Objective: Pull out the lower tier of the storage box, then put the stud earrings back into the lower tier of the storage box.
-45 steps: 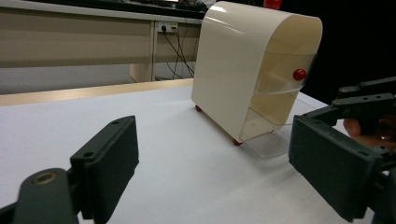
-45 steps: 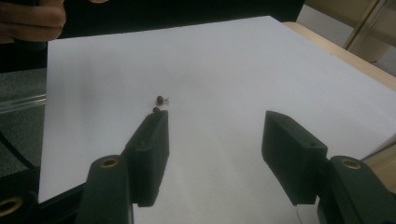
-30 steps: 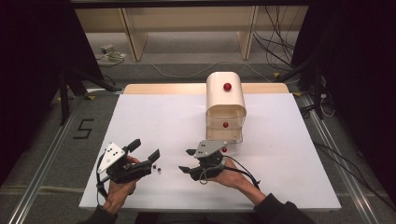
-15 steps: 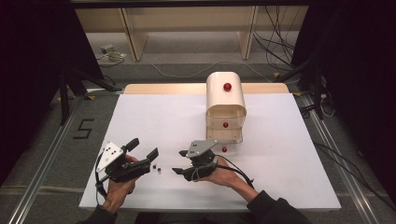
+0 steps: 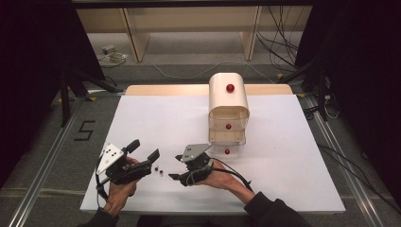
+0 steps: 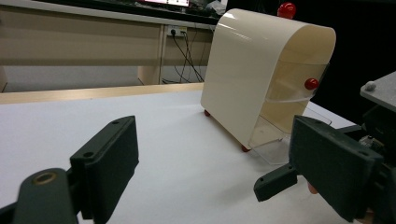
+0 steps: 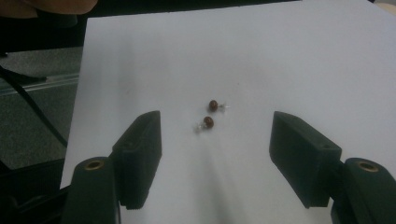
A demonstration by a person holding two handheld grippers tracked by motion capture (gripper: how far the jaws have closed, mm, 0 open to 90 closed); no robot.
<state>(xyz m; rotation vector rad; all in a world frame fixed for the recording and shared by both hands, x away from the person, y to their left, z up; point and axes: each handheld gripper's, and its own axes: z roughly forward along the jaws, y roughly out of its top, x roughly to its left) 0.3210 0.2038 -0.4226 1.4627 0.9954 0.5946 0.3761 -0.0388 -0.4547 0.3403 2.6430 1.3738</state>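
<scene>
My right gripper (image 5: 176, 169) has just been opening its jaws; they stand wide, nothing between them. The two small brown beads (image 7: 208, 114), perhaps earrings, lie on the white table (image 5: 283, 161) just ahead. My left gripper (image 5: 145, 155) is spread too.

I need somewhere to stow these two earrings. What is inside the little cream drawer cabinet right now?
The cabinet has clear drawers with red knobs. The bottom drawer, pulled out, looks empty. The cream shell hides the upper drawers' rear parts. The earrings lie on the table.
</scene>
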